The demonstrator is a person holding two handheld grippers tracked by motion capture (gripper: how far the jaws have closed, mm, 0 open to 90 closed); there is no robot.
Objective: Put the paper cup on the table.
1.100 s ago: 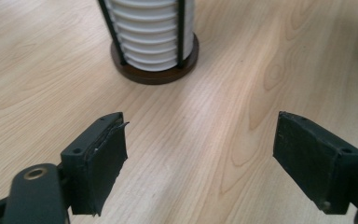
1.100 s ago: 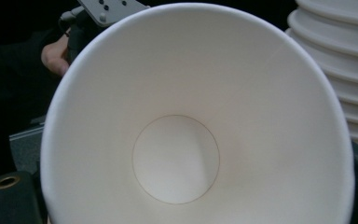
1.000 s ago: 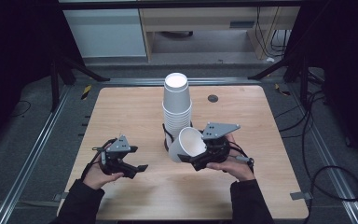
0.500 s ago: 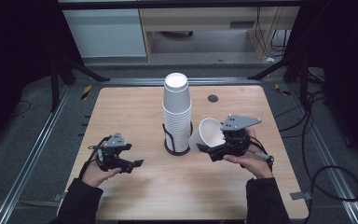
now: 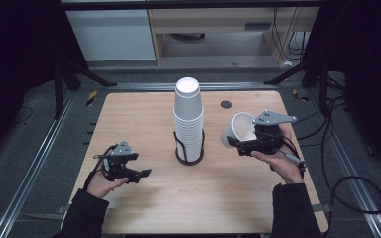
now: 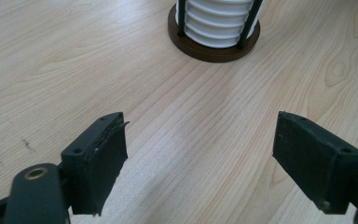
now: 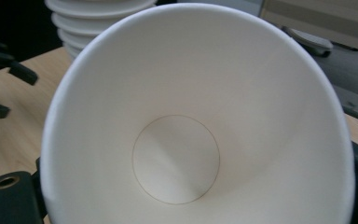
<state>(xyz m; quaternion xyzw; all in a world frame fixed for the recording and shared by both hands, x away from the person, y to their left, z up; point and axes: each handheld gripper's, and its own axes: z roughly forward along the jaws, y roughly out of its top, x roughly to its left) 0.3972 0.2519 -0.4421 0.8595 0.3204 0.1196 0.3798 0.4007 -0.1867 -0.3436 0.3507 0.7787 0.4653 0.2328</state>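
One paper cup (image 5: pixel 240 128) sits clamped in the right gripper (image 5: pixel 238 141), above the table (image 5: pixel 139 119).

Light-wood desk (image 5: pixel 129 119) with rounded corners, lit from above, the surroundings falling into darkness. Grey floor (image 5: pixel 25 148) around the desk, crossed by metal rails (image 5: pixel 34 168) along its left and right sides. Beyond the desk's far edge, a white cabinet (image 5: pixel 111 34) and a pale wooden shelf unit (image 5: pixel 218 25); black cables (image 5: pixel 347 183) trail right of the desk.

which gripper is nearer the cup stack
Right, by a little. The right gripper, holding a cup, is right of the stack; the left gripper sits lower left.
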